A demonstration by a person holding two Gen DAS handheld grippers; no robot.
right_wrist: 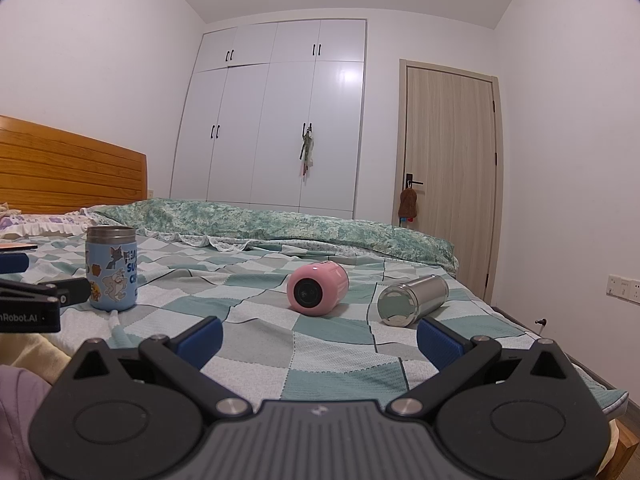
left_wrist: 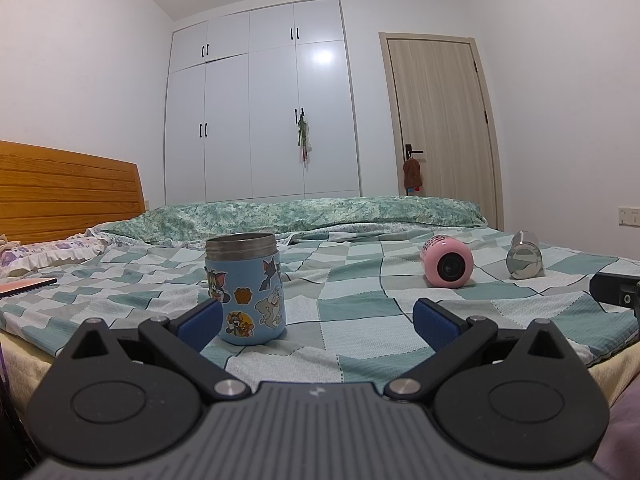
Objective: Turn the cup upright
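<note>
**One cup up, two still down**

Both jaws stand wide and empty. Your left gripper (left_wrist: 316, 322) sits just near of the blue cup (left_wrist: 246, 288), which stands upright on the bed (left_wrist: 360, 332), mouth up, touching neither pad. That step looks done. Your right gripper (right_wrist: 320, 338) faces the pink cup (right_wrist: 317, 289) and the steel cup (right_wrist: 412, 300), both on their sides, farther out. Next, reach forward, straddle one body, close, then tip it up.
</note>
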